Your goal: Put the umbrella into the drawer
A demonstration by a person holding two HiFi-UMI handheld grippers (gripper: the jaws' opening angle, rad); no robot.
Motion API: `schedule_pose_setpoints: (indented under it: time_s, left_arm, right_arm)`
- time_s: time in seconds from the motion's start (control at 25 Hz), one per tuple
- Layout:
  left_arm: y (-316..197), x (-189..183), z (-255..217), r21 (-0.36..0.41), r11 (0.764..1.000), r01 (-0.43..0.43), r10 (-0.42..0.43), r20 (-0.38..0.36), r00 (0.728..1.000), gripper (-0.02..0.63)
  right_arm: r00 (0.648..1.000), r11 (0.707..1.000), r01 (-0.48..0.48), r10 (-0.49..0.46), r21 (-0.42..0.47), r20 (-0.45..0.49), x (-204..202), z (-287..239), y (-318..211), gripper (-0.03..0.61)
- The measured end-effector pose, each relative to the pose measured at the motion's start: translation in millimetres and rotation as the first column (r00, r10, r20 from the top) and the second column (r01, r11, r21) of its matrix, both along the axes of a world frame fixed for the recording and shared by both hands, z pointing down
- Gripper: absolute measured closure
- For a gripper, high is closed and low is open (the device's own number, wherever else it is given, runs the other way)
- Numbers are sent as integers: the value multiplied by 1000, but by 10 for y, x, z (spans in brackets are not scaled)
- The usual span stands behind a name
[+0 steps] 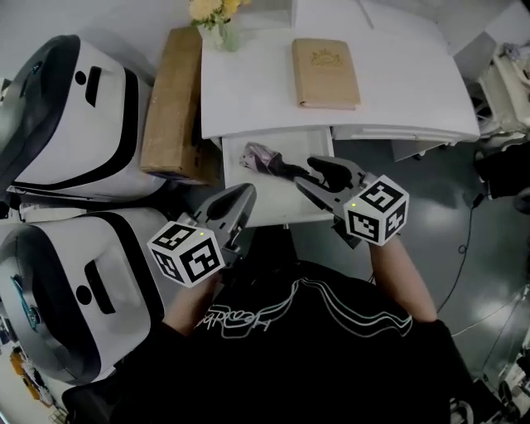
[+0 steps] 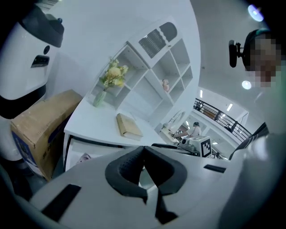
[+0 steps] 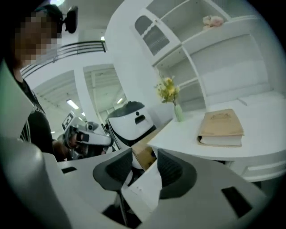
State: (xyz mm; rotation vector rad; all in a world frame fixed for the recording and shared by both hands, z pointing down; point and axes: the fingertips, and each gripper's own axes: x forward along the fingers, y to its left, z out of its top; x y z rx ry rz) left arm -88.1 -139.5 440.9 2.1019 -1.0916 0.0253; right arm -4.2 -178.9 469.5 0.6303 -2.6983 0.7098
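The folded umbrella, purple-patterned with a black handle, lies in the open white drawer under the desk edge. My right gripper is over the drawer's right part, just past the handle end, jaws apart and not gripping the umbrella. In the right gripper view its pads stand apart, with a white slip low in the gap. My left gripper is at the drawer's near left corner; in the left gripper view its tips meet with nothing between them. A corner of the umbrella shows there.
On the white desk lie a tan book and a vase of yellow flowers. A cardboard box stands left of the desk. Two white machines with black bands fill the left side. Cables cross the floor at right.
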Motion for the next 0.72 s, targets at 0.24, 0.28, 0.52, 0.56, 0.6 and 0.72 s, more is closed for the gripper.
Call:
schedule_pose_setpoints:
  time_s: [0.24,0.28,0.52,0.56,0.6,0.72]
  left_arm:
    - [320,339,-662,139,988,-72,74,-10,997,594]
    - [370,391,-747,157,984,-84,87,-9,996,594]
    - [617,664,-1160,242,961,-135,141,-9,990,594]
    - [635,689,-1205,252,958,-138,145,-8,989,594]
    - [648,706,-1238,261,955,-140,147,-5,989,594]
    - [688,742,-1294,269,951,-150,155,2,988,594]
  right_arm:
    - [989,996,38,-48,77,137,187,-767,544,485]
    - [984,996,36,-50,80,172,222,-875,620,494]
    - [925,1000,2,2,-11,379,410,-1299,939,525]
    - [922,1000,1,1,-6,387,416,-1363,975,526]
    - [925,1000,0,-5,12,380,416,-1416,1008,529]
    - [944,997,-8,-19,81,328,404,-1512,1073,532]
